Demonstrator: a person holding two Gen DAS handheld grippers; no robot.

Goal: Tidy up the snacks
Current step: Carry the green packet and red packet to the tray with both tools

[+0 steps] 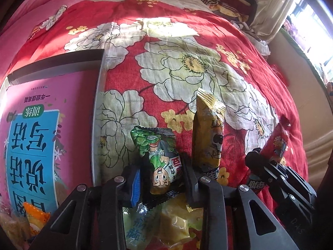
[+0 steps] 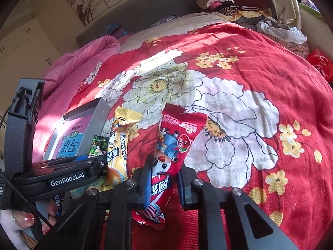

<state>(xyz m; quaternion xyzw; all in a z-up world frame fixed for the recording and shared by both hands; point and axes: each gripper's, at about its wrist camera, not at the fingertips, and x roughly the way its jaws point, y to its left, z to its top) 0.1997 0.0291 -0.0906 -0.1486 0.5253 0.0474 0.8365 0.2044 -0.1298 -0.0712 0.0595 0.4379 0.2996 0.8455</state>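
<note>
Two tools each grip one packet: left tool (image 1: 160, 179) a green packet (image 1: 160, 158), right tool (image 2: 164, 179) a red packet (image 2: 177, 141)

Both wrist views close, angled down over red floral bedspread (image 1: 187, 41); both share yellow packet (image 2: 119, 145).

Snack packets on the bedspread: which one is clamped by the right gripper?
The red strawberry packet, pinched between the right gripper fingers. The green cartoon packet is in the left gripper; the yellow one lies free.

glossy foil red snack packet (image 2: 177, 143) on coarse woven cloth bedspread (image 2: 239, 66).
</note>
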